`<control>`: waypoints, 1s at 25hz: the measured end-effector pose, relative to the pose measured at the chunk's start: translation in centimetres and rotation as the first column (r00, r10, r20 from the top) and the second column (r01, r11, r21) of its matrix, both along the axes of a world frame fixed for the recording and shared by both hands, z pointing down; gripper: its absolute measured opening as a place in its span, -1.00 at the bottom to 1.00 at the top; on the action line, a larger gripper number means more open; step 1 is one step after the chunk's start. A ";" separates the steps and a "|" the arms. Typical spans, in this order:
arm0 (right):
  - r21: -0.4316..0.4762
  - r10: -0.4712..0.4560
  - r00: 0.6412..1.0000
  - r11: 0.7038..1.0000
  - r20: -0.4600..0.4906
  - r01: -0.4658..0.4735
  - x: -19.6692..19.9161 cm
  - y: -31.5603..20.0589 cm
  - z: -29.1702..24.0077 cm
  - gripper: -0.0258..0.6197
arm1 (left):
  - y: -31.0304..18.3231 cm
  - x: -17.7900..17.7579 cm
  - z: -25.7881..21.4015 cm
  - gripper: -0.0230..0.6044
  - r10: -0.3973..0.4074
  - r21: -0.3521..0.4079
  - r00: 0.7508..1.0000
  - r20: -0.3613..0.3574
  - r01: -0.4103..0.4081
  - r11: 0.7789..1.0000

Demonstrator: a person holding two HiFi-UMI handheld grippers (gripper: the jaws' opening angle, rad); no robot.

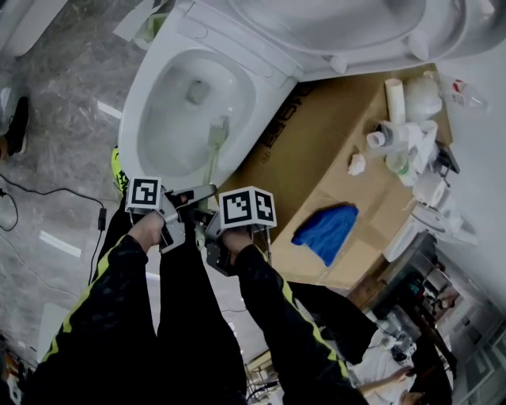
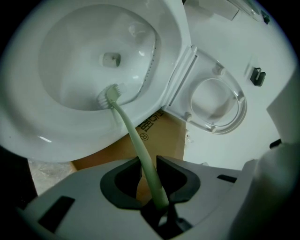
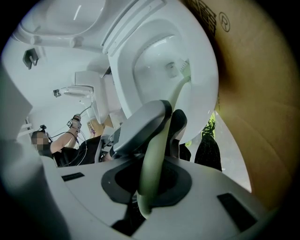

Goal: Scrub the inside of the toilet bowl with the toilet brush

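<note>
White ceramic toilet bowl (image 1: 138, 103) stood open with its lid (image 1: 340, 24) raised behind it. The rim was unobstructed all round. Grey stone floor (image 1: 63, 119) lay on one side, and a brown cardboard sheet (image 1: 332, 134) lay beside and partly under the other. The cardboard carried a blue cloth (image 1: 326, 231) and, near its far edge, a cluster of bottles (image 1: 407, 142).

The pale green toilet brush (image 1: 213, 154) reached over the near rim, its bristle head down inside the bowl against the near inner wall, apart from the drain opening.

Left tongs (image 2: 150, 180) were clenched on the brush handle. Right tongs (image 3: 151, 180) were clenched on the handle's end, just behind the left.
</note>
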State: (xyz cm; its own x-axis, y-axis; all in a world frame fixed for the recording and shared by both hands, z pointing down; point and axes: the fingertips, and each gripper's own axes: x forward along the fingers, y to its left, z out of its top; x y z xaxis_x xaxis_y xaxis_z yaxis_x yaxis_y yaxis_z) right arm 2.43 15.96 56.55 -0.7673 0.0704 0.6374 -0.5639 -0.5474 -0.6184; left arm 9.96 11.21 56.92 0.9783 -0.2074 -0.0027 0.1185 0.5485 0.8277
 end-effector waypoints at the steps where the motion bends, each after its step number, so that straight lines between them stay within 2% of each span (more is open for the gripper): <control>1: -0.006 0.002 1.000 1.000 0.004 -0.002 -0.2 0.3 -0.2 -0.80 | 0.3 -0.2 -0.1 -0.61 0.002 -0.007 1.000 0.005 -0.002 1.000; 8: -0.045 0.003 1.000 0.999 0.029 -0.002 -1.8 2.3 -0.9 -0.80 | 2.4 -1.9 -0.5 -0.61 0.003 -0.057 0.999 0.039 -0.001 0.998; 15: -0.085 0.040 0.996 0.996 0.075 -0.034 -4.2 3.8 -1.5 -0.80 | 4.3 -4.1 -0.5 -0.61 0.054 -0.083 0.995 0.090 -0.046 0.996; 25: -0.086 0.103 0.984 0.992 0.145 -0.091 -6.8 4.7 -1.7 -0.80 | 5.7 -6.7 0.0 -0.61 0.127 -0.068 0.977 0.170 -0.117 0.991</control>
State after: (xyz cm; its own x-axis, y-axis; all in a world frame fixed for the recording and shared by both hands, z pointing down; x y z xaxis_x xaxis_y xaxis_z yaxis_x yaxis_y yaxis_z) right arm -4.40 20.62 54.82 -0.8591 0.0365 0.5106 -0.4105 -0.6452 -0.6444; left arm 3.28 16.90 56.91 0.9807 -0.0809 0.1779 -0.0953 0.5967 0.7968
